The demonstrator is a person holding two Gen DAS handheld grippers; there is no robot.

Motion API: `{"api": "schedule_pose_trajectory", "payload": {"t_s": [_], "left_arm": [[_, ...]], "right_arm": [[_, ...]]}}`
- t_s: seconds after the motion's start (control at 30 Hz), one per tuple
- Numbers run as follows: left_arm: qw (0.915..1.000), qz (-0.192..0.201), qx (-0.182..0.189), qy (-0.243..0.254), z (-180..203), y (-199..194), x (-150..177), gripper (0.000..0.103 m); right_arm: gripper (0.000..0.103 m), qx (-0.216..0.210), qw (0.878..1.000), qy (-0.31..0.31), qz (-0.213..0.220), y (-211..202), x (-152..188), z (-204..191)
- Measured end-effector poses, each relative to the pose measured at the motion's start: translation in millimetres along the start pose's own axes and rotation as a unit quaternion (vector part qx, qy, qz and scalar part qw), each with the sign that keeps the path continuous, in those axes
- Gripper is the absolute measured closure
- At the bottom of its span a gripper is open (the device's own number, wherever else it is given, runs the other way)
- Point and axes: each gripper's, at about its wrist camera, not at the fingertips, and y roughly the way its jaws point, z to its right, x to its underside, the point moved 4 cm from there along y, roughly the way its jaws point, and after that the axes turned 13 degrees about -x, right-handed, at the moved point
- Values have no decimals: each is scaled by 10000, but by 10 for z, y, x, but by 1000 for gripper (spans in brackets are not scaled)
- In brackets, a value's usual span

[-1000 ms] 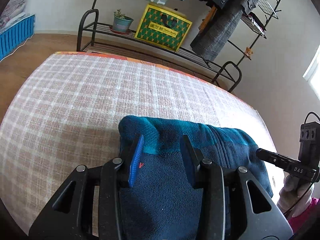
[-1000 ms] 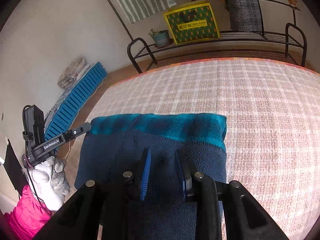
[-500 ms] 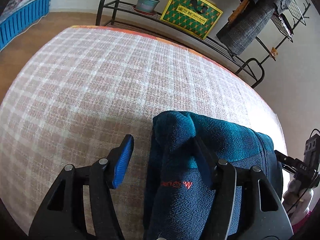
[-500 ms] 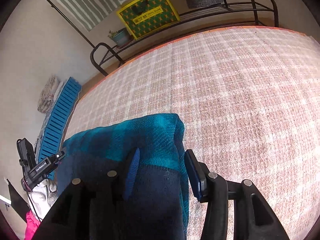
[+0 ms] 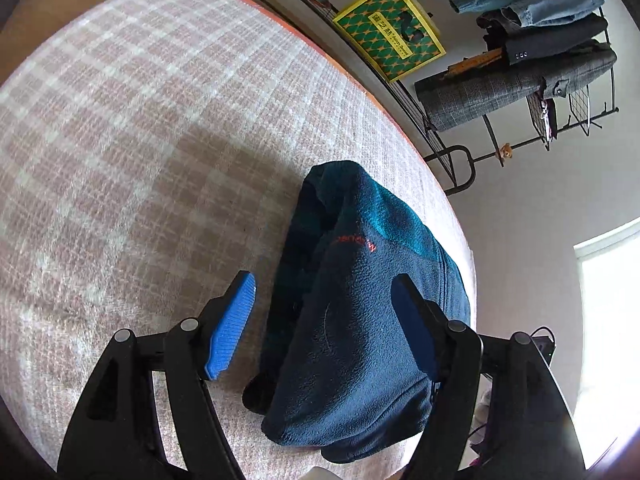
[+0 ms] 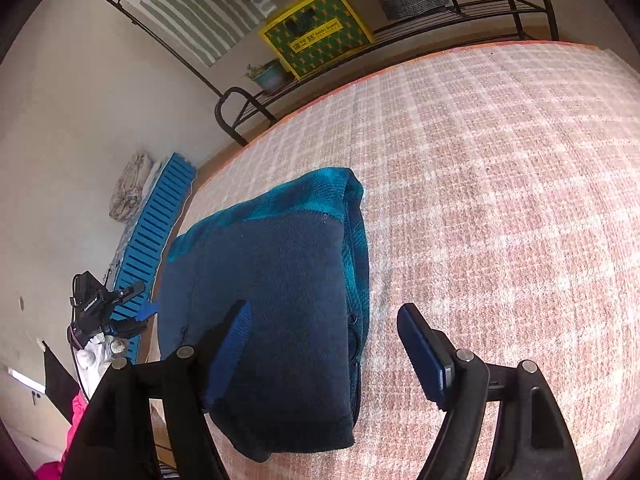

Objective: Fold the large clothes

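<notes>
Folded navy-and-teal fleece (image 5: 360, 320) lies near one side edge of the plaid-covered bed (image 5: 140, 120), long axis running away from both cameras toward the rack. Left tongs (image 5: 324, 320) straddle its near end, jaws opening, pads not visibly pressing on the cloth. Right tongs (image 6: 324, 340) likewise opening; the fleece's (image 6: 272, 280) zipper edge sits between the jaws, unclamped. Both hands look about equally near. The bed edge beside the fleece is close; wide bare cover on the other side and beyond it gives room to shift or fold again
</notes>
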Motion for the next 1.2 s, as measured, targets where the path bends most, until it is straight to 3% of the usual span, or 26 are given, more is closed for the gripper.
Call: {"api": "schedule_pose_trajectory", "payload": {"t_s": [0.13, 0.3, 0.47, 0.6, 0.77, 0.87, 1.03, 1.13, 1.2], "left_arm": [[9975, -324, 432, -446, -130, 135, 69, 30], [9952, -533, 787, -235, -22, 221, 109, 30], [9945, -543, 888, -104, 48, 260, 127, 30], [9930, -821, 834, -127, 28, 442, 167, 30], [9917, -926, 865, -202, -33, 580, 176, 30], [9922, -850, 895, -165, -10, 594, 161, 30], [9939, -728, 830, 24, 86, 636, 161, 30], [9957, -665, 623, 150, 140, 646, 183, 43], [9970, -574, 481, 218, 193, 640, 194, 50]], "right_arm": [[24, -112, 9992, 372, -118, 78, 4, 219], [23, -498, 9954, 814, -86, 119, 38, 398], [15, -708, 9951, 663, -171, 209, 61, 354], [12, -821, 9927, 673, -577, 445, 135, 386], [9, -1217, 9885, 742, -501, 480, 130, 428], [23, -1627, 9807, 903, -593, 533, 167, 474], [36, -1750, 9785, 817, -723, 741, 204, 356], [43, -1719, 9797, 735, -717, 811, 219, 321], [57, -1691, 9797, 823, -689, 825, 255, 347]]}}
